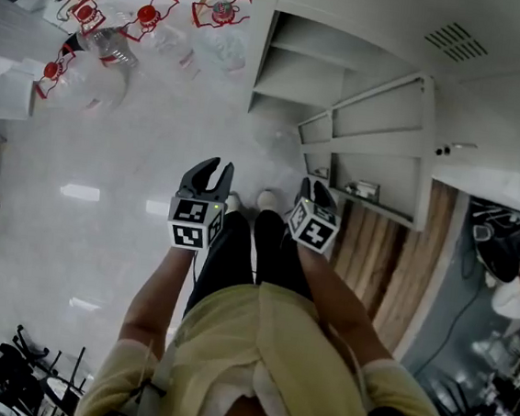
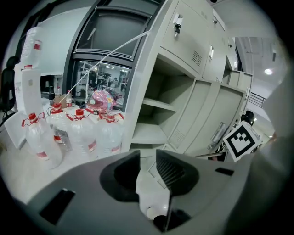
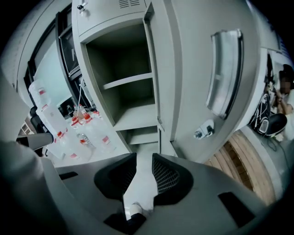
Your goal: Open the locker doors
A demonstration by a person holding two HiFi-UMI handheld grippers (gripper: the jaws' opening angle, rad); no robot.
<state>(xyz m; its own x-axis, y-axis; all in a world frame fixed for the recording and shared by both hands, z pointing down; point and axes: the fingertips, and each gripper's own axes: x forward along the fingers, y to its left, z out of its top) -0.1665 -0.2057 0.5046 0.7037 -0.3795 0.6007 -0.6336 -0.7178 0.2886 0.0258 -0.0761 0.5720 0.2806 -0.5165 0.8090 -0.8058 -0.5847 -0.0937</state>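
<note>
Pale glossy floor spreads before grey lockers, where one door stands swung wide on bare shelves. A person standing just in front holds both forearms forward and down, with the left tool and right tool side by side, each with jaws spread and empty. Bottles cluster at left.

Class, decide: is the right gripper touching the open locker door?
Apart. Right gripper view: the right gripper is open and empty, the locker door standing beyond it.
</note>
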